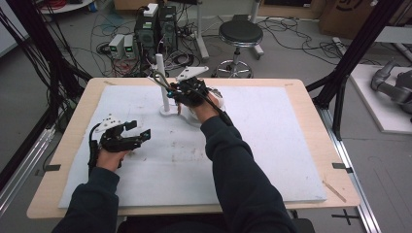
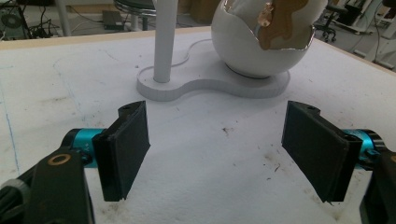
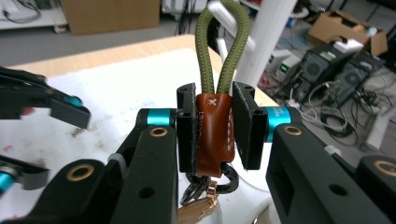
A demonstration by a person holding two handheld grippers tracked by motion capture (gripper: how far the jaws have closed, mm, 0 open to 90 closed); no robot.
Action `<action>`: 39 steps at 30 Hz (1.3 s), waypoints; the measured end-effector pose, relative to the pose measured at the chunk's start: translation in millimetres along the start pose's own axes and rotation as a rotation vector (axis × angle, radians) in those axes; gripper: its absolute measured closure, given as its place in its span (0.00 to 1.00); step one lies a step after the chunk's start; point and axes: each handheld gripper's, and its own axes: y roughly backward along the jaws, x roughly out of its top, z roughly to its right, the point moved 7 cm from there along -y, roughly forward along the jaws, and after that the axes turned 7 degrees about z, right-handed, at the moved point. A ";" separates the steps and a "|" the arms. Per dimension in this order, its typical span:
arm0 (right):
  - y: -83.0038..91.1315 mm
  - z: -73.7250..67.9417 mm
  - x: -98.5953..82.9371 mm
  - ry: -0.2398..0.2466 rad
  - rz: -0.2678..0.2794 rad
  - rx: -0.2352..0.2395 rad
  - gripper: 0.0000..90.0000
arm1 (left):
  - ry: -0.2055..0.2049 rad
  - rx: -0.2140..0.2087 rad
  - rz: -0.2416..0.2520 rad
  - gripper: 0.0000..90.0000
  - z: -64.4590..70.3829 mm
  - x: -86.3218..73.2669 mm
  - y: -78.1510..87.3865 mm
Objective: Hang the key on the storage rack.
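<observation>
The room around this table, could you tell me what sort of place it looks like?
Probably a robotics lab: desktop computers and loose cables on the floor, a stool, and a grey robot arm lying at the right.

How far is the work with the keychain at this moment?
Done: the right gripper is shut on the keychain, lifted beside the white post. In hand: its olive cord loop is near the post. Probably left: hanging it. The left gripper waits open.

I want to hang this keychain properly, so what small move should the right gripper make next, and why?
Probably ease the right gripper toward the white post and line the green cord loop up with its peg. Its jaws clamp the brown leather tab, and the loop stands open just in front of the post.
</observation>
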 end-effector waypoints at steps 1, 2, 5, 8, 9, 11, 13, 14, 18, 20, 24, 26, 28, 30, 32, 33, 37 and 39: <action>-0.9 0.9 -1.2 0.000 -0.006 -0.008 0.81 | 0.003 -0.001 0.000 0.26 0.3 -0.1 0.0; -1.4 2.4 -2.2 0.000 -0.011 -0.019 0.80 | 0.001 -0.002 0.000 0.26 0.2 -0.1 0.0; 0.2 4.8 -4.0 -0.037 -0.011 -0.011 0.74 | 0.003 -0.002 0.000 0.26 0.3 -0.1 0.0; 8.3 8.4 -2.6 -0.057 0.027 -0.012 0.67 | -0.001 -0.003 -0.002 0.26 0.1 -0.5 0.0; 12.4 10.0 -2.5 -0.060 0.036 -0.013 0.65 | -0.002 -0.003 -0.006 0.26 0.1 -0.7 0.2; 19.9 12.8 -3.4 -0.073 0.043 -0.011 0.63 | -0.002 -0.001 -0.004 0.26 0.1 -0.7 0.1; 31.8 16.8 -6.2 -0.080 0.052 -0.009 0.62 | -0.002 0.001 -0.004 0.26 0.1 -0.7 0.2; 37.8 18.8 -7.8 -0.081 0.058 -0.011 0.62 | -0.001 0.001 -0.004 0.26 0.2 -0.6 0.3; 65.2 29.6 -18.5 -0.118 0.086 -0.016 0.58 | -0.001 0.002 -0.002 0.26 -0.4 0.1 1.3; 80.5 35.8 -25.9 -0.138 0.115 -0.020 0.59 | 0.003 0.003 0.001 0.26 -0.7 0.5 1.9; 110.2 47.6 -45.6 -0.157 0.125 -0.038 0.54 | 0.006 0.009 0.008 0.26 -1.0 1.3 2.5; 127.6 52.9 -59.6 -0.161 0.118 -0.058 0.48 | 0.000 0.010 0.010 0.26 -1.1 1.5 2.3; 143.1 55.3 -73.6 -0.148 0.117 -0.081 0.42 | 0.001 0.013 0.012 0.26 -1.2 1.8 2.3; 156.8 56.3 -88.5 -0.140 0.115 -0.118 0.34 | -0.003 0.013 0.021 0.26 -1.3 3.0 2.8; 169.9 57.0 -104.1 -0.133 0.108 -0.149 0.30 | -0.004 0.019 0.034 0.26 -1.3 4.5 3.3; 175.7 57.2 -111.6 -0.134 0.108 -0.159 0.27 | -0.004 0.022 0.039 0.25 -1.3 5.1 3.4; 199.2 61.0 -138.3 -0.155 0.101 -0.223 0.24 | 0.001 0.024 0.046 0.25 -1.1 6.0 2.7; 208.7 62.5 -149.9 -0.170 0.100 -0.242 0.24 | 0.004 0.024 0.047 0.25 0.1 6.3 1.3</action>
